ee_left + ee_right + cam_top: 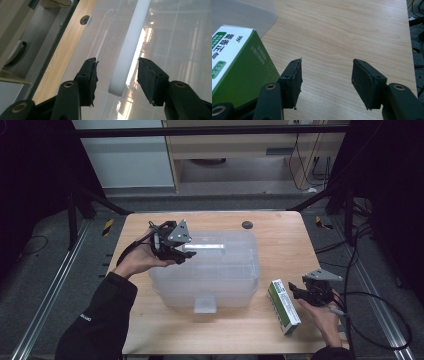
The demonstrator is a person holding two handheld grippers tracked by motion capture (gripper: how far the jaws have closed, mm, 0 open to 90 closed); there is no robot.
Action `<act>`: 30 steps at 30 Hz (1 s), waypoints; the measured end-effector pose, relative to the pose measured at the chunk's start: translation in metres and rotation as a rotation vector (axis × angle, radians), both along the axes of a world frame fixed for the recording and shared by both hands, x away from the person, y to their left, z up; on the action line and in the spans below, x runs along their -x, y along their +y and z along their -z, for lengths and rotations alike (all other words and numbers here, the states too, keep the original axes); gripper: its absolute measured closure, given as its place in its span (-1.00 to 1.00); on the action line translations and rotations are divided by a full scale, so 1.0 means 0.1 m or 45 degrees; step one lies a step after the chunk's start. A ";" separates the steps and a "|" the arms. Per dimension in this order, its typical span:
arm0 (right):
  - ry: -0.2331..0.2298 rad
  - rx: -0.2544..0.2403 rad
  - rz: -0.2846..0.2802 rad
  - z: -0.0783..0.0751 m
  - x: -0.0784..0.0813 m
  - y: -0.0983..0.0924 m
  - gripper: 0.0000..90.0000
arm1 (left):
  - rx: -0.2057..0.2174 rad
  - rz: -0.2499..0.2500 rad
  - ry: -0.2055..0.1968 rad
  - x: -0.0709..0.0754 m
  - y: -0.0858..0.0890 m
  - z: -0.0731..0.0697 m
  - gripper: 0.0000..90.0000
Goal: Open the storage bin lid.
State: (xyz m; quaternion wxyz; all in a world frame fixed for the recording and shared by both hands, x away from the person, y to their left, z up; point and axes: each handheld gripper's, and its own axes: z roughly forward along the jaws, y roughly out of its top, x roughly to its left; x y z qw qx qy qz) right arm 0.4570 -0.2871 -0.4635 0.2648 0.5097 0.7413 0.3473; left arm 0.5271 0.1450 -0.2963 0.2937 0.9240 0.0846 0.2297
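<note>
Desk (280, 227): pale wood-grain rectangle filling the centre of the high view. Storage box (235, 280): translucent, frosted plastic with rounded corners and a faint grid, at frame centre; its white, smooth bar handle (130, 47) runs along the lid. Carton (283, 306): green-and-white printed cardboard, oblong, lower right, lying flat. Left gripper (117, 72): matte black fingers (90, 75) set moderately wide astride the handle's end, not pressing it. Right gripper (325, 80): fingers apart over bare wood, just beside the carton.
</note>
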 end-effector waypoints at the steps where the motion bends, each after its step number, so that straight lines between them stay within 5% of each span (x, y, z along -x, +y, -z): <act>1: 0.005 -0.003 0.000 0.00 0.00 0.00 -0.06 | -0.003 -0.003 0.003 0.00 0.00 0.00 0.15; 21: 0.006 0.013 -0.014 0.01 0.00 0.00 -0.03 | -0.040 0.011 0.023 -0.06 -0.07 0.05 0.49; 30: 0.008 0.015 -0.023 0.01 0.00 0.01 -0.02 | -0.103 0.041 -0.028 -0.02 -0.12 0.03 0.56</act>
